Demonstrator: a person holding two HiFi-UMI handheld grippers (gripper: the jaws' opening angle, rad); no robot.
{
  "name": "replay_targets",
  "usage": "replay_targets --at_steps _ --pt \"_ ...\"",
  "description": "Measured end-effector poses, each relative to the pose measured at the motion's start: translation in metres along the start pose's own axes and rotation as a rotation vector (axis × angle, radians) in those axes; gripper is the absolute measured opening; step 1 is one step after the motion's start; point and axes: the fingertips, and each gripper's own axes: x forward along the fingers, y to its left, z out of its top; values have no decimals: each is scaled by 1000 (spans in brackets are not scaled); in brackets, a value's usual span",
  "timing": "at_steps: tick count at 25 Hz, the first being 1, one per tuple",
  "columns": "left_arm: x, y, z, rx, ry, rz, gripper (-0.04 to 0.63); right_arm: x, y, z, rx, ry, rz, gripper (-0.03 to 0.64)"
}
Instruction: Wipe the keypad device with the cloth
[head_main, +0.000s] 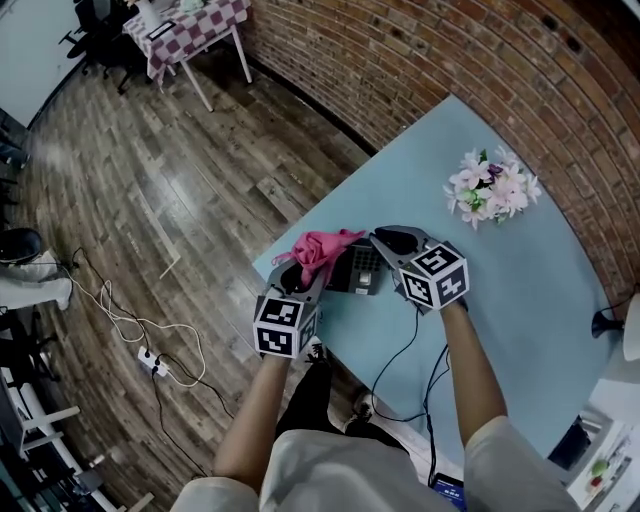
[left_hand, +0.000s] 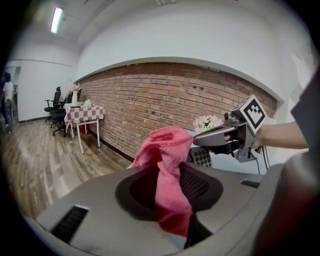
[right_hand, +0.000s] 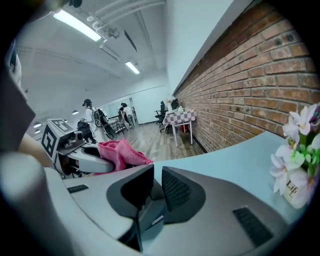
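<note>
left gripper (left_hand: 167, 190) gripped pink cloth (left_hand: 167, 150) by keypad (head_main: 358, 270) at table (head_main: 500, 290) edge | right gripper (right_hand: 156, 187) jaws nearly together, empty, beside keypad | step needed pink cloth pressed flat, light strokes, keypad steadied

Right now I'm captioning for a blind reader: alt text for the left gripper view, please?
Left tongs shut on a pink cloth that sticks up between them. Beyond, the right gripper hangs over a keypad device on a pale blue table, with flowers and a brick wall behind.
</note>
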Motion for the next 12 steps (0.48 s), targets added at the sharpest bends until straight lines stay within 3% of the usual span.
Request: replay_targets --at_steps 12 --pt "-3 -6 -41 -10 59 10 143 -2 -3 -4 75 -53 21 78"
